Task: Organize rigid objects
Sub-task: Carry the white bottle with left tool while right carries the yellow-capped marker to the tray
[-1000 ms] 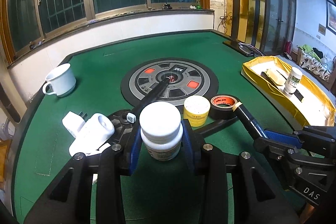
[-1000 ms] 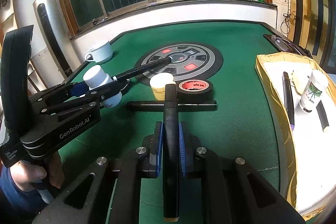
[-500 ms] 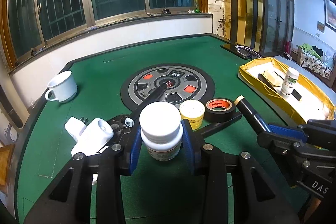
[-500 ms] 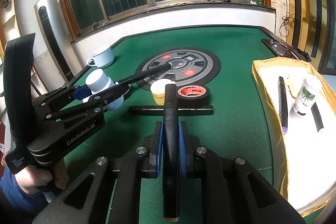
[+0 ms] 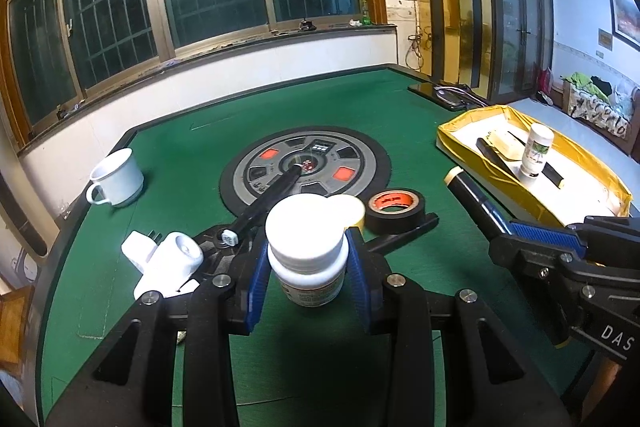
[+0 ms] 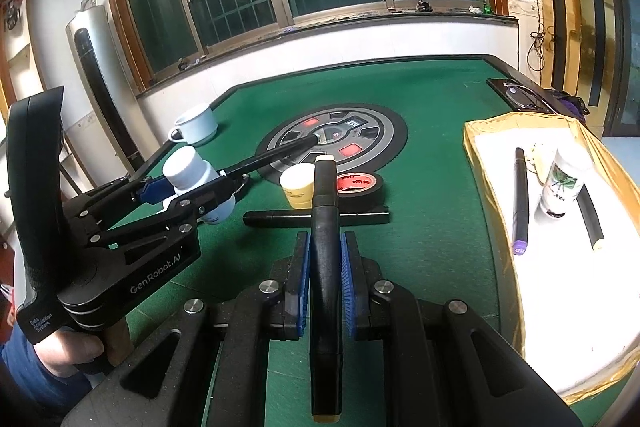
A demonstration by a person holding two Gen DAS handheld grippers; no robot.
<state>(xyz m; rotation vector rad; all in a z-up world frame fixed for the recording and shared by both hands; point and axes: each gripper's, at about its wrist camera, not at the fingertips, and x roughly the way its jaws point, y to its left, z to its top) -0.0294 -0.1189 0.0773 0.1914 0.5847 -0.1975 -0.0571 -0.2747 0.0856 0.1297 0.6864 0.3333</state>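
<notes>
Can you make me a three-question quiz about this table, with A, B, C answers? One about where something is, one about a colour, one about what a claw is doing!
1. Where does the roll of tape lie?
A. On the green table
B. In the yellow tray
C. Inside the mug

2. What colour is the mug?
A. Red
B. White
C. Black

3. What is the left claw doing?
A. Hanging open and empty
B. Gripping a white bottle
C. Gripping the tape

Answers:
1 A: the tape rests on the table, outside the tray.
2 B: the mug is white.
3 B: the left claw pinches the bottle.

Right gripper [image 6: 325, 263] clamping marker [image 6: 325, 227] (black), tray [image 6: 476, 163]
</notes>
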